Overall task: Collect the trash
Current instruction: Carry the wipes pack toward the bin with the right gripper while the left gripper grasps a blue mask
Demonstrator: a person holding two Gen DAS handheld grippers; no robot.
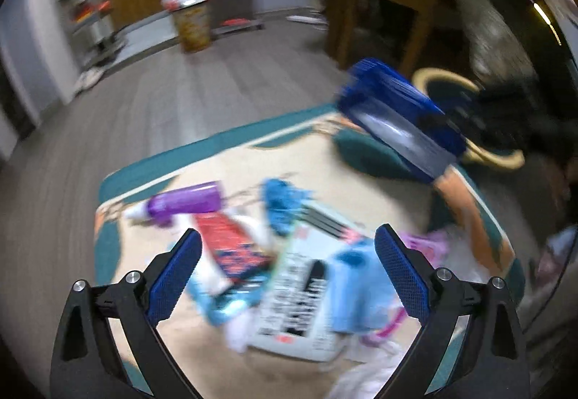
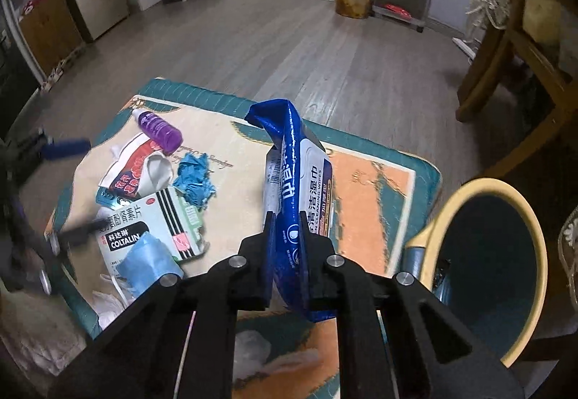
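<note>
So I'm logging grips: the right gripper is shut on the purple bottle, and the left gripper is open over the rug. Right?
Not quite. The right gripper is shut on the blue wipes pack, as the right wrist view shows; the purple bottle lies on the rug. The left gripper is open.

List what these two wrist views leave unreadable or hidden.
- White medicine box: left wrist view, print smeared by motion blur.
- Teal bin with cream rim: right wrist view, contents lost in shadow.
- Blue wet-wipes pack: right wrist view, lower end hidden by the right gripper pinching it.
- Left gripper, open: right wrist view, only a blur at the picture's left edge.
</note>
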